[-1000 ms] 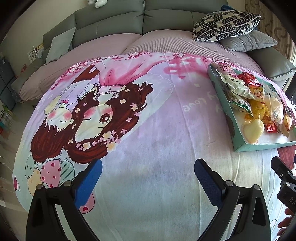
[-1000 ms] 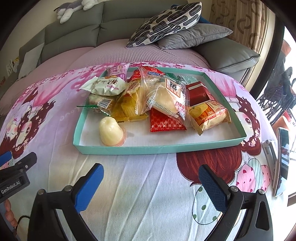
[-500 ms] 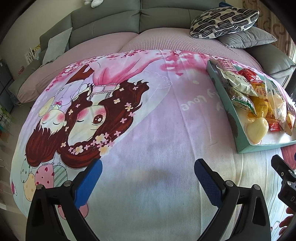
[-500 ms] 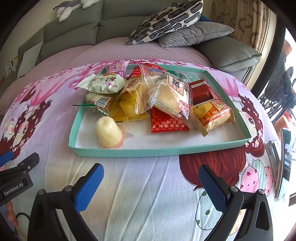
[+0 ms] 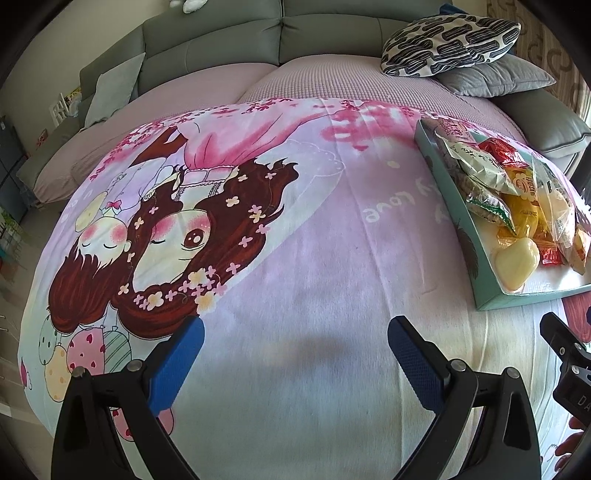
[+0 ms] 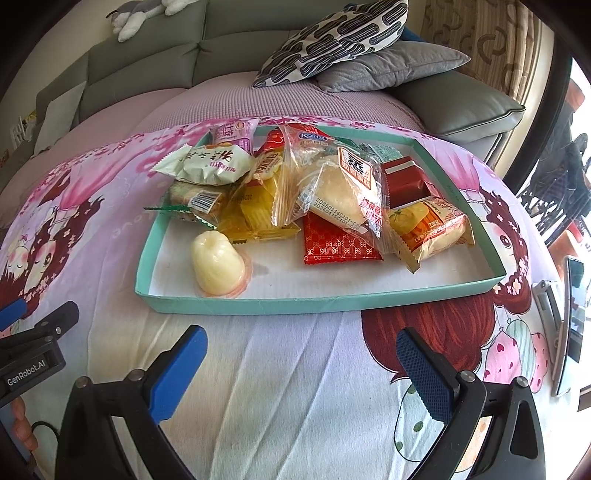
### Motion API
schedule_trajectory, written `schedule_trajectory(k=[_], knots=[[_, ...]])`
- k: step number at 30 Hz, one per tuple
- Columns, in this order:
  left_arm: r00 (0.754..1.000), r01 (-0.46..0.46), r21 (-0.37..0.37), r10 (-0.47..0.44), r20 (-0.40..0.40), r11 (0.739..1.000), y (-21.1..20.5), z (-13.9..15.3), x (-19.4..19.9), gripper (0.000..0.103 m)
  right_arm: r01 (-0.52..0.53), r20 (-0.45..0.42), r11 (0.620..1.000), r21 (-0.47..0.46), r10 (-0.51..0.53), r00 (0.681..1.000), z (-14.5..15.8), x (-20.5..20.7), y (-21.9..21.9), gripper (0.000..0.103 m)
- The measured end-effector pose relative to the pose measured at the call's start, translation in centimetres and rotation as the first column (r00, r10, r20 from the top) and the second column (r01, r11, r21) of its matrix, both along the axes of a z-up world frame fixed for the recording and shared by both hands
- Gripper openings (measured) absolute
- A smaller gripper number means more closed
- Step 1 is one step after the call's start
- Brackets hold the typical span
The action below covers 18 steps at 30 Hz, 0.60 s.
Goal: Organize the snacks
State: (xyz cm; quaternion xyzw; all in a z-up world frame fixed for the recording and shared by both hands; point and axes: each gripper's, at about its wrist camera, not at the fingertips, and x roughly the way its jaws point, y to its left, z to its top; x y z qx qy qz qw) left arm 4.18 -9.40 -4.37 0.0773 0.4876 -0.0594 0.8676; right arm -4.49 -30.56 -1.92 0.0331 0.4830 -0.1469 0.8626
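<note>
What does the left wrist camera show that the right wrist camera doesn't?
Only the left wrist view shows the big cartoon girl printed on the blanket, and its own open hand-held gripper over bare cloth.

Only the right wrist view shows the whole tray, the red box, the red packet, a phone at the edge, and the right hand-held gripper, also open.

Both show the teal tray, the pale jelly cup and the patterned pillow.

A home living room: a grey sofa [image 6: 147, 62] runs along the back, with a patterned cushion [image 6: 332, 37] leaning on a plain grey one [image 6: 391, 64] and a plush toy [image 6: 144, 14] on its backrest. A cartoon-print blanket [image 5: 295, 277] covers the seat in front, and curtains [image 6: 487, 48] hang at right.
</note>
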Motion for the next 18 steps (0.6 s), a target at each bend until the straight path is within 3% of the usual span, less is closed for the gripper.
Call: schedule_trajectory(k=[18], knots=[[1.000,-0.002,0.006,0.002,-0.002,1.000,-0.03,0.02,0.28,0.100,0.001,0.004,1.000,0.010,-0.001,1.000,-0.13,0.04,-0.26,0.103]])
